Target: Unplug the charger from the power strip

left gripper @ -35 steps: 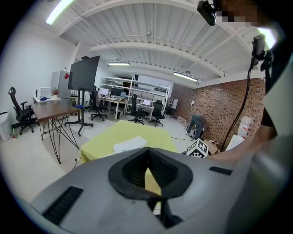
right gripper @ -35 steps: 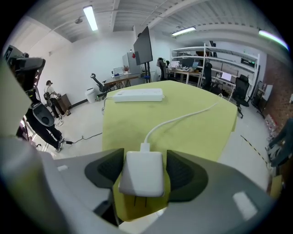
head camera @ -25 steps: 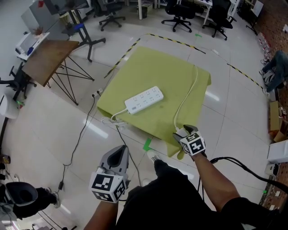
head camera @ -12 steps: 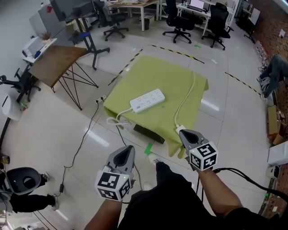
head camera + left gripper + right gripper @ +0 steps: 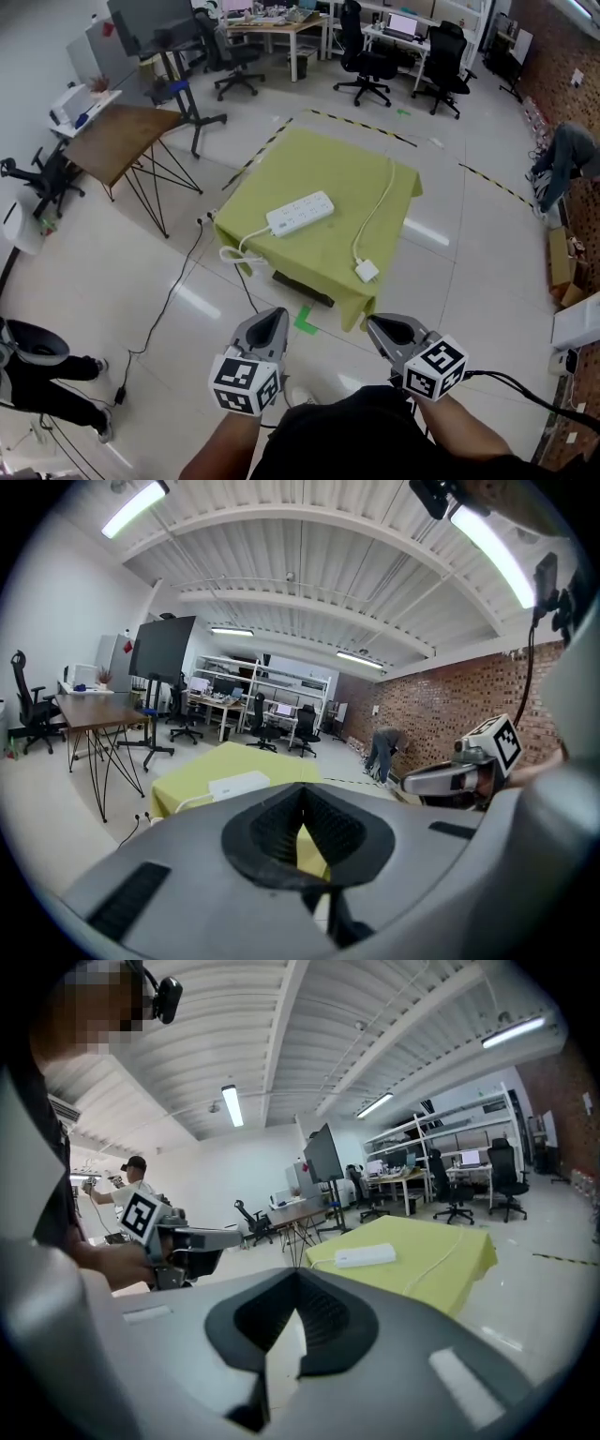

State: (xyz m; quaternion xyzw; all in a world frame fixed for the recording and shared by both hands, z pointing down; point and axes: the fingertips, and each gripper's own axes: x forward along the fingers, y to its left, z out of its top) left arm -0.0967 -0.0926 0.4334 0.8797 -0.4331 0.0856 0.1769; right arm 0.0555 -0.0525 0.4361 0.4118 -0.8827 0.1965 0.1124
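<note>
The charger (image 5: 367,271) lies loose on the near right part of the yellow-green cloth (image 5: 323,169), close to the near edge. Its white cable (image 5: 380,206) runs away from it toward the far right corner. It is well apart from the power strip (image 5: 300,213), which sits to its left around the middle of the cloth. No plug shows in the strip's sockets. The strip's own cord (image 5: 239,251) drops off the left edge toward the floor.

Both tools are held low and near the person's body, short of the table and touching nothing. The right gripper (image 5: 385,329) has its jaws pressed together with nothing between them, and the left gripper (image 5: 272,324) is likewise closed and empty. Each gripper view looks level across the room at the table, with the other gripper off to one side.

Judging from how things lie, the unplugging is done and this is the end of the job. No further grasp seems called for, beyond a check that the charger rests steadily and does not slide off the near edge.
</note>
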